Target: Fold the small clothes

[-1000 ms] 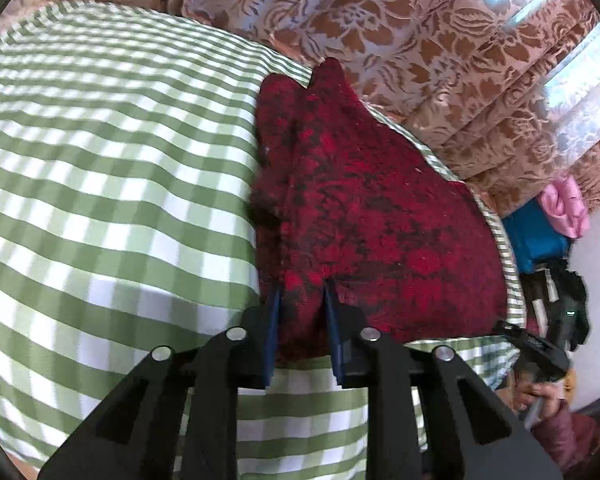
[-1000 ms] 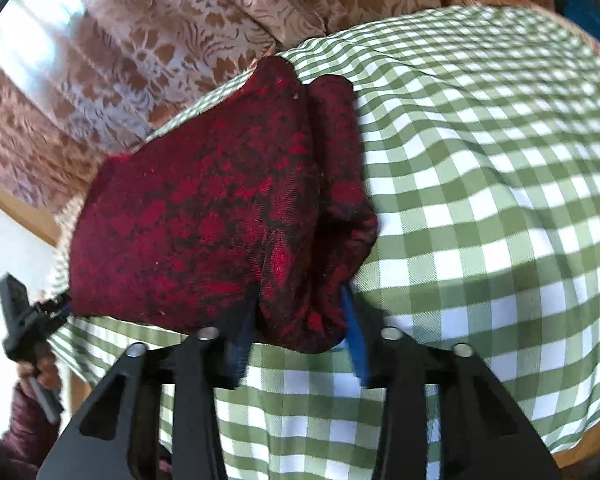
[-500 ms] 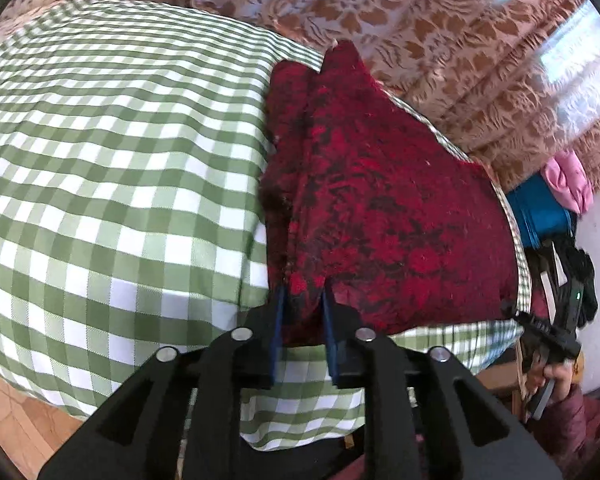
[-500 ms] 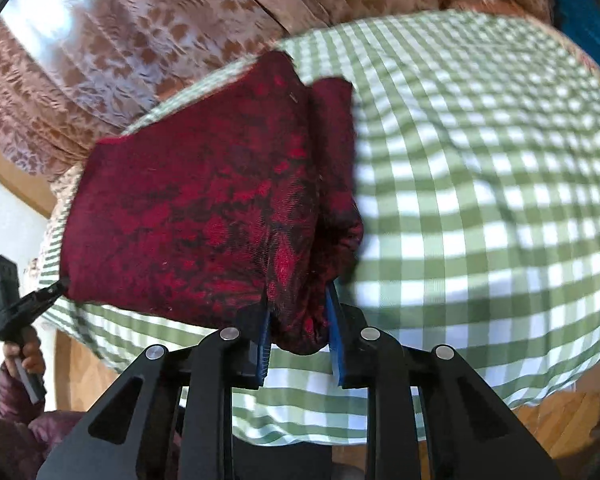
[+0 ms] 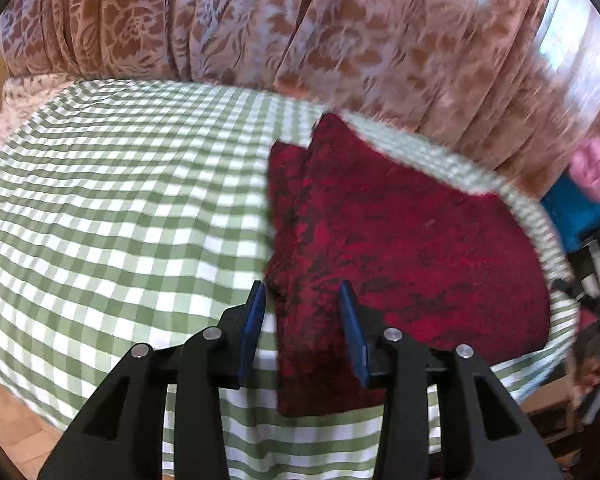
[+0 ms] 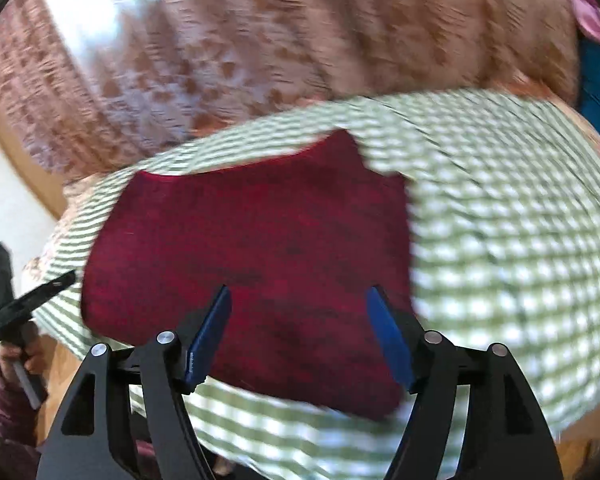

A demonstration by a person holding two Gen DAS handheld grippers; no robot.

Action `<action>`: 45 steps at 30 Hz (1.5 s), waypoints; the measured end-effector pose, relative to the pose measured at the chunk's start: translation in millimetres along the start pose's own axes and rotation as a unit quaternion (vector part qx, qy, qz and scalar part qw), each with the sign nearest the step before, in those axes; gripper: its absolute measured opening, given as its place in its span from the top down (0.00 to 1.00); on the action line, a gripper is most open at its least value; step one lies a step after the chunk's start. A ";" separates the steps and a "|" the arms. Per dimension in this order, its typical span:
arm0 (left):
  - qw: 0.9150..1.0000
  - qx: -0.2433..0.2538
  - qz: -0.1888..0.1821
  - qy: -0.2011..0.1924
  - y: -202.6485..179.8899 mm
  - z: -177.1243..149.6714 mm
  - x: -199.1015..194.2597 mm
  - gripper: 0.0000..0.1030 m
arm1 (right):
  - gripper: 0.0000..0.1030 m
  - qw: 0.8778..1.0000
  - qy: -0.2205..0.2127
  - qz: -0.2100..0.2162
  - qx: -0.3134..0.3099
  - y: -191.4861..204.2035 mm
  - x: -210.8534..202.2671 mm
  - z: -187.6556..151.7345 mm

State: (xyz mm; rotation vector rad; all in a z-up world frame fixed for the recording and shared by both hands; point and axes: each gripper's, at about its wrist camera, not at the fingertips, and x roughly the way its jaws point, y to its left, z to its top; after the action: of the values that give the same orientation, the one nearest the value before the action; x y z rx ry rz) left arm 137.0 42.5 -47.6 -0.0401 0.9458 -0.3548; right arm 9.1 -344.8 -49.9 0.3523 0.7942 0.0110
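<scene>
Both jaws opening, left gripper [image 5: 302, 330] and right gripper [image 6: 300, 336] empty over the folded red garment [image 5: 400, 248], so lift straight off without snagging its near edge

I see a green-checked tablecloth [image 5: 120, 208] over the tabletop, brown floral curtains [image 5: 300, 28] across twelve o'clock, and pink cloth [image 5: 596, 172] above something blue [image 5: 576, 216] out at three o'clock.
</scene>
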 end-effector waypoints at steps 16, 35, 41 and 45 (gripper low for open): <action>0.994 0.055 0.070 -0.065 -38.8 30.7 -25.7 0.45 | 0.07 0.997 0.046 -0.054 -0.031 23.2 71.7 -7.5; 0.997 0.026 0.039 -0.063 -34.5 52.7 -8.7 0.39 | 0.03 0.999 0.051 -0.004 -0.005 13.9 72.5 -9.7; 0.997 -0.066 -0.033 -0.026 -1.1 83.6 17.1 0.40 | 0.03 0.999 0.050 -0.002 -0.008 13.7 71.9 -9.6; 0.991 -0.102 -0.085 -0.006 8.5 104.3 37.8 0.40 | 0.03 0.999 0.043 0.002 -0.015 13.9 71.0 -10.3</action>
State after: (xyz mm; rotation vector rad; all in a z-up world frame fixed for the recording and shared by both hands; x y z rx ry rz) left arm 242.9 26.0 -17.5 -0.3100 0.9663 -0.4133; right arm 53.6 -318.5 -101.6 0.3279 0.8782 0.0427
